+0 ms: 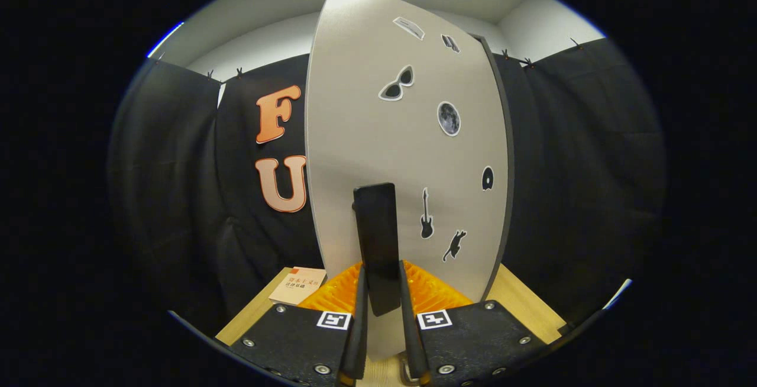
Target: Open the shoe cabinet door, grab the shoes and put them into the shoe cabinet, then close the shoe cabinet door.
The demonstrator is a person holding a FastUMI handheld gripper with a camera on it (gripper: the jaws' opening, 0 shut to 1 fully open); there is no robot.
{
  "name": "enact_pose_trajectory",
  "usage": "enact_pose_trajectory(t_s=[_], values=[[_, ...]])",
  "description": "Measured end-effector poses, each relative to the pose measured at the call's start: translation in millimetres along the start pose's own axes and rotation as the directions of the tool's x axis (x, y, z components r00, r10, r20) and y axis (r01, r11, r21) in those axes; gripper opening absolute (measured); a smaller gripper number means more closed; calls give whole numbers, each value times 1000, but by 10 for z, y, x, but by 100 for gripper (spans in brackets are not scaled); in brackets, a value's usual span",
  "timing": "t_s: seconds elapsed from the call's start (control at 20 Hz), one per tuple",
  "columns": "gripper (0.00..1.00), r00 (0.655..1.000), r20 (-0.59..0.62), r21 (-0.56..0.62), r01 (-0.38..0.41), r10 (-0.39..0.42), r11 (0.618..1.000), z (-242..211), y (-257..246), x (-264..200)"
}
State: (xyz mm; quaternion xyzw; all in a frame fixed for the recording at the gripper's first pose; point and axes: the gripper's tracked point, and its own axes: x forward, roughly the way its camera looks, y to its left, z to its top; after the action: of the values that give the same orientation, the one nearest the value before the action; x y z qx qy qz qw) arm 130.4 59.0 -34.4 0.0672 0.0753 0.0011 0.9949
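Note:
The shoe cabinet door [378, 138] is a pale grey panel with several black stickers on it, standing upright just ahead of me. A black upright handle [378, 239] is fixed to its face. My gripper [383, 298] is shut on this handle, one finger pressing each side of its lower part. The door's dark edge [505, 156] shows on its right side. The cabinet's inside is hidden behind the door.
A light wooden tabletop [520, 301] lies under the door. A small book [297, 285] with a pale cover rests on it left of the fingers. Something orange and ribbed [331, 295] shows behind the fingers on both sides. Black cloth walls surround the booth.

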Motion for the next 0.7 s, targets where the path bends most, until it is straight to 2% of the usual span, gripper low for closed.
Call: enact_pose_trajectory(t_s=[0.7], values=[[27, 990, 24, -1, 140, -140, 990, -28, -633, -368]])
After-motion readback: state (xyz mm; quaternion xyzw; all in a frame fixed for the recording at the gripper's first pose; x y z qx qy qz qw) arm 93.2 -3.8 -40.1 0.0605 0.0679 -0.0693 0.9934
